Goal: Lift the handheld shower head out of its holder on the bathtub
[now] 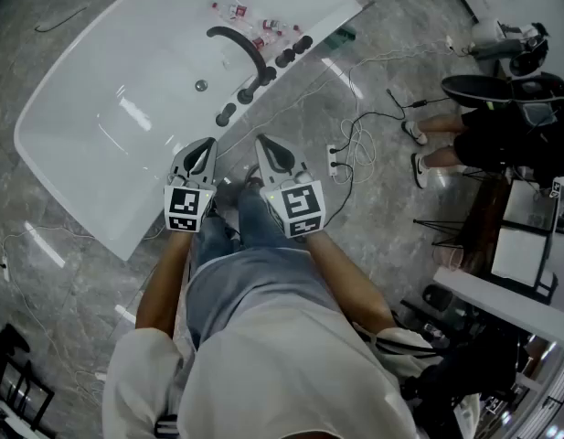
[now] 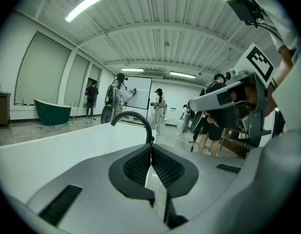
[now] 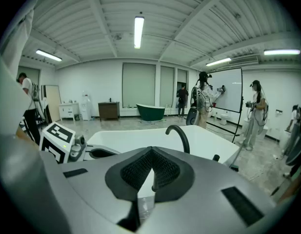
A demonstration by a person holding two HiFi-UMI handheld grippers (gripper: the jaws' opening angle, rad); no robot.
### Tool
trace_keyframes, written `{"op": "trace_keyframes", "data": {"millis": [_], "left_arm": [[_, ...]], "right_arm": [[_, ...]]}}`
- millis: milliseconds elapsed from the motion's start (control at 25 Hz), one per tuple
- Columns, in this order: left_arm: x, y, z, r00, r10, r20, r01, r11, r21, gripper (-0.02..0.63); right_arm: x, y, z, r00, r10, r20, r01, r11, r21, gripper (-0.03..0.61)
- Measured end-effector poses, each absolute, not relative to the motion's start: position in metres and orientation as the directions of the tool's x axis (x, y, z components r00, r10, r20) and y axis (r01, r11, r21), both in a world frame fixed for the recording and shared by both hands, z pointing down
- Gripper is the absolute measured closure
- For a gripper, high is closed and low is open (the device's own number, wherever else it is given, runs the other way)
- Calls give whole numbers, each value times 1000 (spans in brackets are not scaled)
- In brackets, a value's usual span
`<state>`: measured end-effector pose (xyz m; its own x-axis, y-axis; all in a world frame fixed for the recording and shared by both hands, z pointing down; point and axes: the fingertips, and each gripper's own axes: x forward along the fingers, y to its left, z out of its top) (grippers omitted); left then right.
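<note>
The white tub (image 1: 108, 144) fills the upper left, standing on the grey floor (image 1: 373, 208). The left gripper (image 1: 205, 144) and right gripper (image 1: 263, 143) hover side by side near its rim, each with jaws pressed together on nothing. The black spout (image 1: 240, 44) arches over that rim. The shower head sits among the dark fittings (image 1: 265, 76) beside it (which one, I cannot tell).

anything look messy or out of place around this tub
Small red-and-white bits lie scattered on the bathtub rim beside the black faucet, and loose cables trail across the floor next to it. Nothing looks spilled or broken.
</note>
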<state>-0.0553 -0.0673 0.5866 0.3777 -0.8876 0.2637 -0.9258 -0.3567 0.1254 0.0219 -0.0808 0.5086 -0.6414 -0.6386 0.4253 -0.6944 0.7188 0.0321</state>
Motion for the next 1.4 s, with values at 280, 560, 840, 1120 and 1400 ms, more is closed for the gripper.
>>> {"op": "trace_keyframes", "data": {"millis": [280, 560, 840, 1120, 1400], "left_arm": [[-37, -112, 637, 369, -881, 295, -929, -348, 124, 595], [-39, -161, 744, 315, -874, 371, -949, -298, 105, 582], [-29, -215, 821, 370, -869, 328, -928, -358, 100, 422], [-36, -241, 836, 359, -888, 286, -928, -374, 5, 479], [-36, -240, 820, 341, -913, 225, -940, -339, 49, 480]], "right_arm": [[23, -118, 530, -643, -634, 431, -696, 718, 17, 563], [26, -148, 548, -647, -647, 403, -706, 708, 1, 561], [48, -176, 591, -622, -663, 417, -729, 685, 2, 561], [48, -188, 624, -593, -669, 449, -742, 670, 18, 561], [36, -201, 654, -597, -677, 431, -760, 649, -35, 561]]}}
